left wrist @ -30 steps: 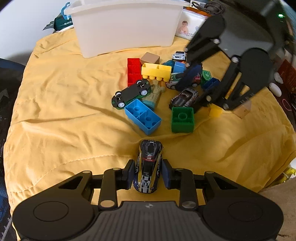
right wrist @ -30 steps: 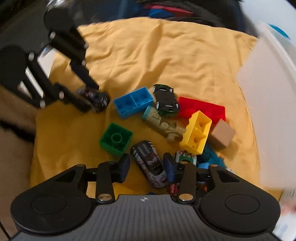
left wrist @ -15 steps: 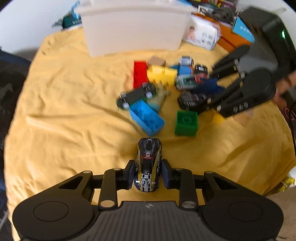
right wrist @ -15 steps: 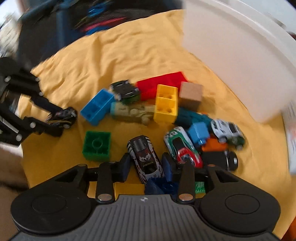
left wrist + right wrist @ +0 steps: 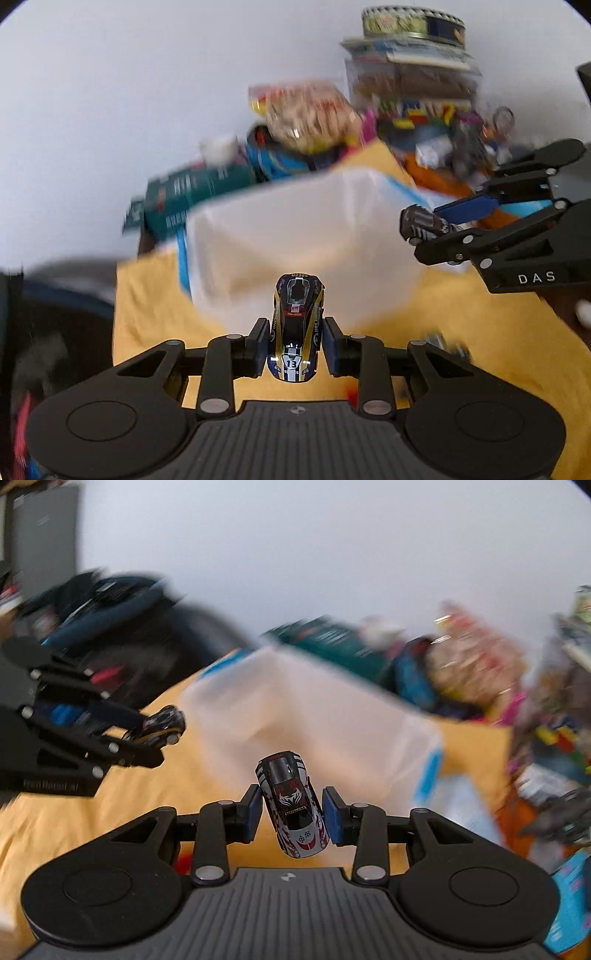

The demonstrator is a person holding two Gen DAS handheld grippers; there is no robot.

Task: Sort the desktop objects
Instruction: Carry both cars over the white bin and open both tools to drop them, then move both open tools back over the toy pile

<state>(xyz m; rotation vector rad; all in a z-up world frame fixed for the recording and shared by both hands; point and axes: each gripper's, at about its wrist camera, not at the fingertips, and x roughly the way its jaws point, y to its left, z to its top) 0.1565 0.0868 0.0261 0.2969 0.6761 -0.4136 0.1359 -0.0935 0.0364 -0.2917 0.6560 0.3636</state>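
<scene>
Gripping crookedly, the right gripper (image 5: 291, 818) could drop its tilted silver toy car (image 5: 291, 808) short of the white bin (image 5: 314, 734); the left gripper (image 5: 294, 345) clamps the number-13 toy car (image 5: 295, 332) squarely.

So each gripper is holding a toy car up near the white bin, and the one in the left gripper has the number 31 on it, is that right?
Nearly. The left gripper does hold a toy car near the white bin, and the right gripper holds a tiger-striped car, but the left wrist view shows the number 13, not 31.
</scene>
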